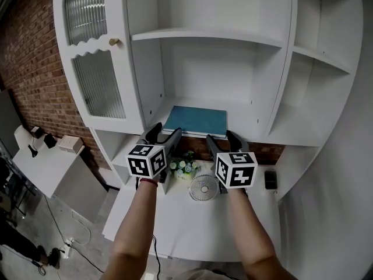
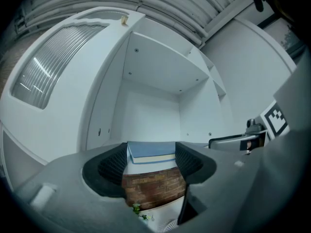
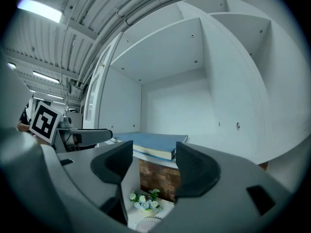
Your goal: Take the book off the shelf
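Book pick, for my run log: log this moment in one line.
book: flat on shelf, not gripped | left gripper: open, empty | right gripper: open, empty

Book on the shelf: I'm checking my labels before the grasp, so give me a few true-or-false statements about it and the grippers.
The book lies flat on the shelf. True.
The left gripper is closed on the book. False: its jaws stand apart, not pressing it.
The right gripper is open and holds nothing. True.
The fan stands beside the book. False: it sits on the desk below, by the flowers.
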Demonstrator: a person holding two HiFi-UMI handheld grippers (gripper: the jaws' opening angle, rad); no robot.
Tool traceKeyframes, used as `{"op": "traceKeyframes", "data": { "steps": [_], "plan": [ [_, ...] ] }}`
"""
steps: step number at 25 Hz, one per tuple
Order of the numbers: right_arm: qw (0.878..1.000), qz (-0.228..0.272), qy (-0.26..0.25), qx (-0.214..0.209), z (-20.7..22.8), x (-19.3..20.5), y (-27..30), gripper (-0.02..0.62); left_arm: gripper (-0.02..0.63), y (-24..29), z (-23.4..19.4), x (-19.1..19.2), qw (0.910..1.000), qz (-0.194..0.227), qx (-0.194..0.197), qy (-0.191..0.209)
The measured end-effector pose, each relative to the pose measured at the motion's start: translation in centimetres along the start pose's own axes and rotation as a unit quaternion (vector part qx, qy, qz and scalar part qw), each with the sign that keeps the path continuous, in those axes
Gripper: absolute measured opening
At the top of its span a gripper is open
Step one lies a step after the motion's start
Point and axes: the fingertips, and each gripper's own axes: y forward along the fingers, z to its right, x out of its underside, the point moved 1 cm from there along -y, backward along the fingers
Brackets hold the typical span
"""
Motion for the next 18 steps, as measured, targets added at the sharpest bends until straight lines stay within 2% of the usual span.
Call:
{"op": "traceKeyframes", "data": {
  "steps": [3,8,13,18],
  "plan": [
    [1.0,-0.001,-0.002,0.006,-0.02,0.05,0.12,0.272,0.298,0.12,-0.31,0.18,0.9999,-0.003,-0.011,0.004],
    [1.0,0.001,-0.007,0.01,-0.05,0.05,0.15,0.272,0.298,0.57,0.53,0.14,1.0,0.002,0.001,0.005],
    [1.0,0.001,-0.004,0.01,-0.06,0.03,0.2,0.272,0.298,0.53,0.47,-0.05,0.9999,0.009,-0.001,-0.013],
    [1.0,-0.002,-0.011,0.017,-0.07,0.1,0.28,0.272,0.296,0.62,0.44,0.02,0.9999,0.007,-0.01,-0.012]
  ]
}}
